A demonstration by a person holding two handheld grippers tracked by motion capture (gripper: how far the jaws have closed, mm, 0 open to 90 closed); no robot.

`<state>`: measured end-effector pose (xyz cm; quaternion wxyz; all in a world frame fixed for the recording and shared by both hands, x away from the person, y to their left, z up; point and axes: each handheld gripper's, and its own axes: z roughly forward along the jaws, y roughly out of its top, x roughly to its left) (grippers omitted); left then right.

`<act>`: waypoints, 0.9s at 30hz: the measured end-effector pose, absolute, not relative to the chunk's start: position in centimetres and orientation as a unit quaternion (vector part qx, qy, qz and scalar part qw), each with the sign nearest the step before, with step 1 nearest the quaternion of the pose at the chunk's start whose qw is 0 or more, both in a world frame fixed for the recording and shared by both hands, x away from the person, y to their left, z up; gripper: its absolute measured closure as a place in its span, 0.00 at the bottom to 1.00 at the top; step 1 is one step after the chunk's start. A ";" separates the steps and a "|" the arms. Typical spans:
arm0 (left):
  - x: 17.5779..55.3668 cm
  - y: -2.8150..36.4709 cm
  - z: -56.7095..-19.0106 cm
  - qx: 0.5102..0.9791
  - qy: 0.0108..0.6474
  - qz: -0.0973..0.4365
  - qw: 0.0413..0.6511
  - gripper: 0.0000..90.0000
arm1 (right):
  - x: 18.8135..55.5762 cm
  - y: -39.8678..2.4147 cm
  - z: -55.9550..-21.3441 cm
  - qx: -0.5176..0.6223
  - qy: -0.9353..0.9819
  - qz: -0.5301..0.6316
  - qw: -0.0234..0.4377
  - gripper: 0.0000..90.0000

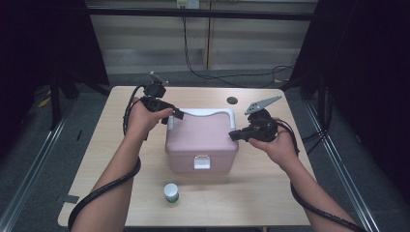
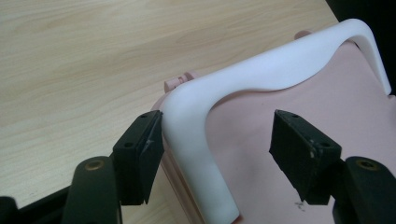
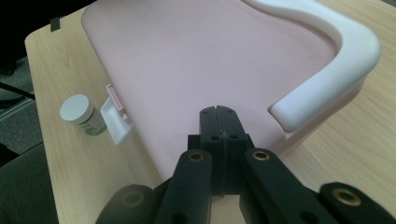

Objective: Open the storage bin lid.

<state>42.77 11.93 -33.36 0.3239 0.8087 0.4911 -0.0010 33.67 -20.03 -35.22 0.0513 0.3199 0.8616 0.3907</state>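
Nearest, a small jar (image 1: 171,192) stands at six o'clock. Centrally on the desk (image 1: 121,145) sits the rigid pink box (image 1: 200,142), probably light; its white handle (image 2: 196,140) lies between the left tool's (image 1: 178,115) unclenched jaws. Right tool (image 1: 233,136): clenched, empty.

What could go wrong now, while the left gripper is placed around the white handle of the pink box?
1. The left gripper straddles the white handle near its corner; one pad touches it, the other stands apart. A grip there might slip along the curve.
2. The right gripper, shut, is over the pink box lid; pressing could hinder lifting the handle.
3. If the box slides forward, it could knock the small jar.
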 end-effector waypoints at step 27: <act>42.7 10.9 -34.6 0.815 0.501 0.010 0.290 0.31 | 33.5 -19.6 -35.0 0.326 0.864 0.380 0.059 1.00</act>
